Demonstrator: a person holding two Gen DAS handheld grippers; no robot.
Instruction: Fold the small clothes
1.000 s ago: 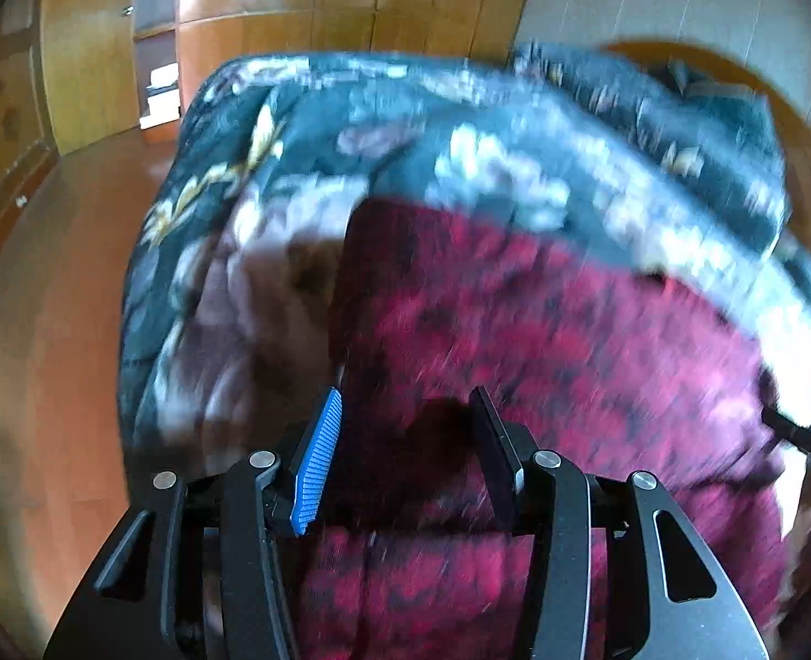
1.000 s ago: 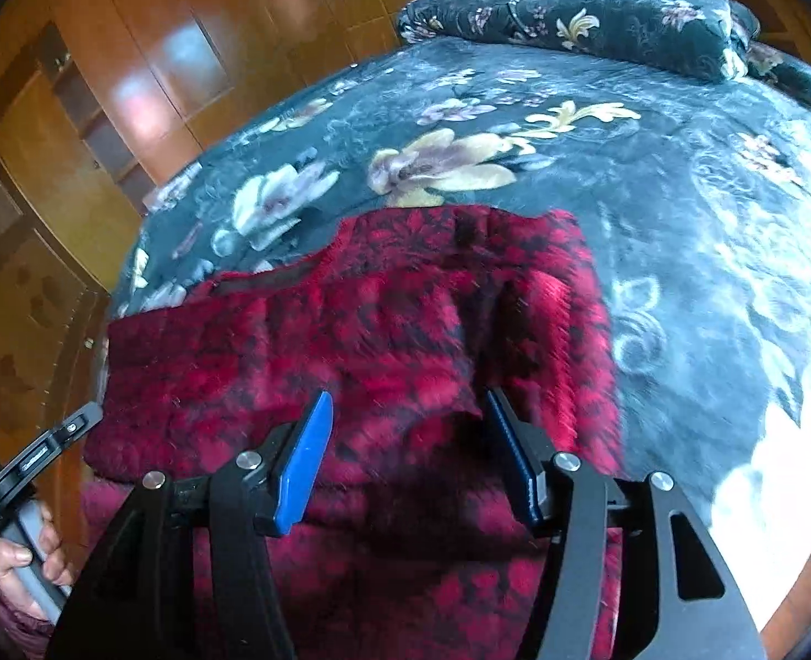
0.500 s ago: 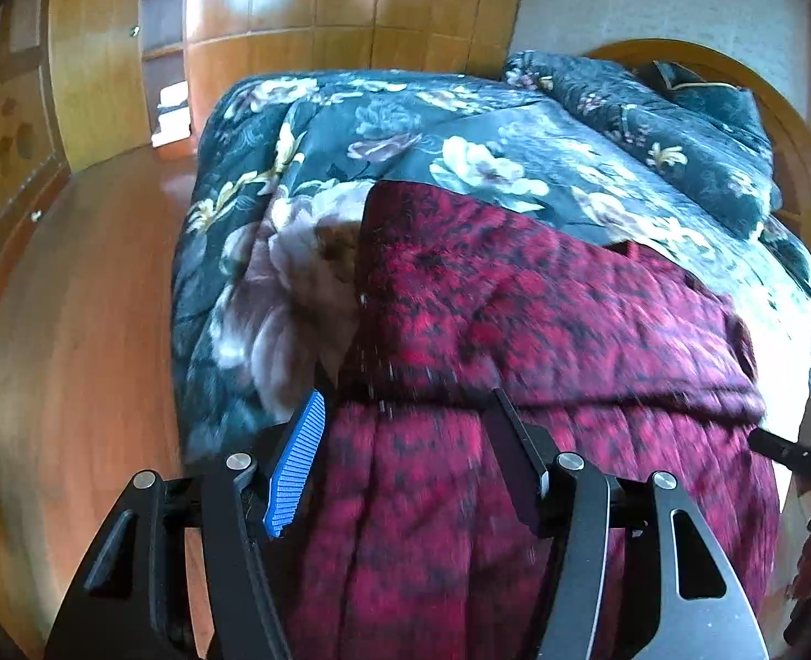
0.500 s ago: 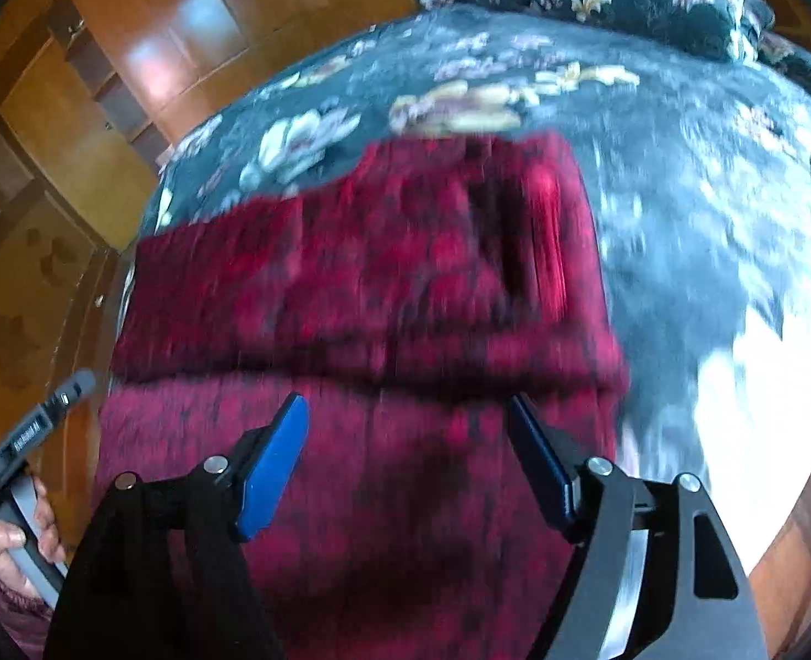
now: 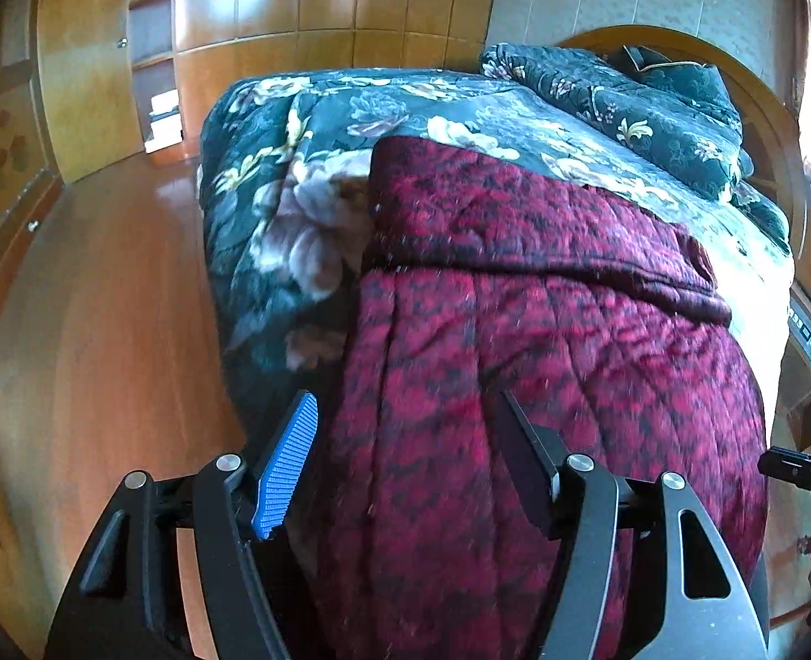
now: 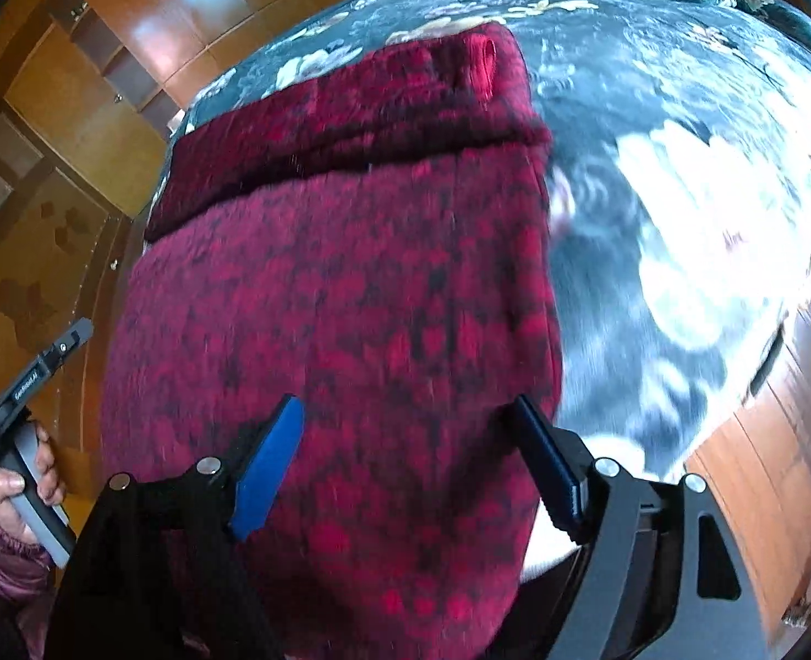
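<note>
A dark red patterned garment (image 5: 543, 341) is lying on a bed covered by a dark green floral quilt (image 5: 306, 176), its far part doubled over into a thick fold (image 6: 350, 126) and its near part hanging over the bed's edge. The left gripper (image 5: 405, 462) is hovering above the near part, its jaws spread, having just been opening, with nothing pinched between them. The right gripper (image 6: 405, 467) is likewise spread over the cloth, its jaws just having widened, gripping nothing. A hand (image 6: 20, 489) is holding the left tool's handle. Wooden wardrobes (image 5: 273, 0) and an orange wooden floor (image 5: 103, 302) are surrounding the bed; a folded quilt (image 5: 653, 110) is sitting at the headboard. The garment's lower hem is cut off, and the right view is blurring.
</note>
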